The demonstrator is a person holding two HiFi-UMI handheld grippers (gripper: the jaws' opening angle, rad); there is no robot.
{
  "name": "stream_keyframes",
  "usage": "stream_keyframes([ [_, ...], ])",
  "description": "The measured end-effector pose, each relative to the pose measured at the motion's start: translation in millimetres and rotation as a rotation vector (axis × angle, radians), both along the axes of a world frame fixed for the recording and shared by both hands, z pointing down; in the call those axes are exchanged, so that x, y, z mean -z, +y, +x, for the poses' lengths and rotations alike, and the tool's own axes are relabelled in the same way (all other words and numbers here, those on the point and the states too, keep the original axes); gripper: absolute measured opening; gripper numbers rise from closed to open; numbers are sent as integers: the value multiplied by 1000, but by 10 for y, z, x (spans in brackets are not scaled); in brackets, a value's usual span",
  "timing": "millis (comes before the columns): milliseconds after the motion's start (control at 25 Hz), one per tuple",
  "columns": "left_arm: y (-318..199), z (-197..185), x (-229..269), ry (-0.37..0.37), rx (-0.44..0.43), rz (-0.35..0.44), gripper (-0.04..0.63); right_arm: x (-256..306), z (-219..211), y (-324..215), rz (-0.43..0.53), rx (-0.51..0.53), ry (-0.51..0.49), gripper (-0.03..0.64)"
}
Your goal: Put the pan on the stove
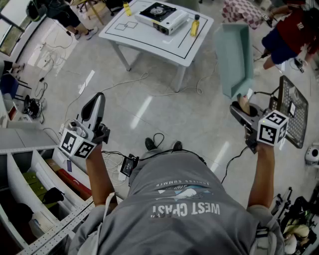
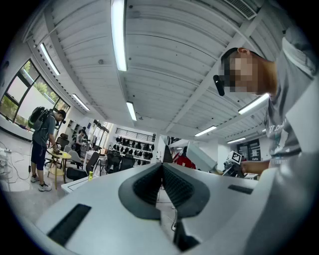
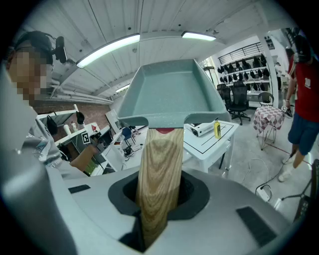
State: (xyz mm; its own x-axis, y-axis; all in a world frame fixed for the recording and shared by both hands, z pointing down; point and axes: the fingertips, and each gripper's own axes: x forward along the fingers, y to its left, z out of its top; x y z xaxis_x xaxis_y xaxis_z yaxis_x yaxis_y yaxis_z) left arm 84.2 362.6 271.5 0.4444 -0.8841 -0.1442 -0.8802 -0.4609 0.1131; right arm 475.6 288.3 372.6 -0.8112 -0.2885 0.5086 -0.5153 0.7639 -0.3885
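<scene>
Wooden pan handle [image 3: 158, 164] tight in right claw [image 3: 159, 198]; left claw [image 2: 162, 180] together, empty.

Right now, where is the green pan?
In the head view the pan is on the right, held by its wooden handle in the right gripper, just right of the white table with the stove.

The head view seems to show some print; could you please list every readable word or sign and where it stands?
"WEST COAST", upside down, on the person's grey T-shirt.
"SUMMER", smaller, same shirt; the word before it is too small.
Square markers, no letters, on cubes of the left tongs and right tongs.
Yellow bottle label: too small to read.
</scene>
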Motion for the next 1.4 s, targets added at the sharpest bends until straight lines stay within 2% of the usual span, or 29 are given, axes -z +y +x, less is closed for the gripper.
stream_keyframes([
  [760,87,337,-38,-13,40,-6,-2,-99,182,-189,-10,18,6,75],
  [960,43,175,-117,4,50,-19,-2,-120,54,-247,-12,15,22,75],
  [1160,-162,-36,-139,14,21,-12,-2,-126,-215,-356,-17,-1,26,75],
  [1400,-483,-577,-82,30,-22,-1,-2,-46,-686,-499,-12,-52,24,76],
])
